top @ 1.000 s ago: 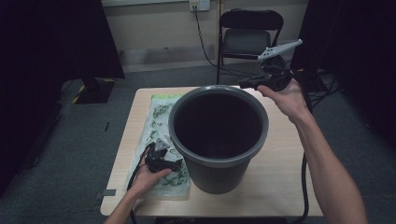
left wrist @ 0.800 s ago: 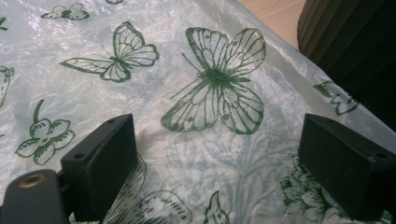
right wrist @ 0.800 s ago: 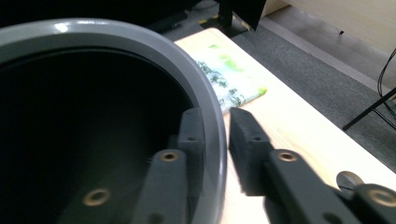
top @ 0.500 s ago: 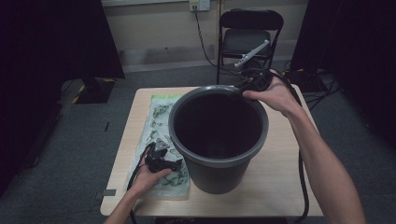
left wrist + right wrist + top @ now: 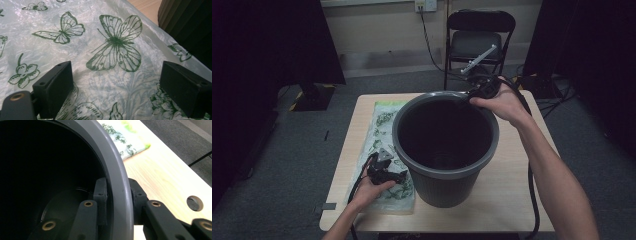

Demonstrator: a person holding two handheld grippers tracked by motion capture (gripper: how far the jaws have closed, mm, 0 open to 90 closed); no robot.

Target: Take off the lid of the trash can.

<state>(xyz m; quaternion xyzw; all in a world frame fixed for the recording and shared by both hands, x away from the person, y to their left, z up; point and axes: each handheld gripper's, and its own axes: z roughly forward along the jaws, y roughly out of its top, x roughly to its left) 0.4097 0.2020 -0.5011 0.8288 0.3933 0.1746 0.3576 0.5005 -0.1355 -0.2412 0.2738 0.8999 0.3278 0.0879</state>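
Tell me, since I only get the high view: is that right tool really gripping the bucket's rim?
Observer: Yes. In the right gripper view the right tool has one jaw inside the bucket and one outside. The jaws have just been closing, with the rim between them.
Operator: What's printed on the green sheet?
Observer: The left gripper view shows butterflies and flowers on the sheet.
Operator: Is the left tool holding it?
Observer: No, the left tool stands wide open over it, with nothing pinched.
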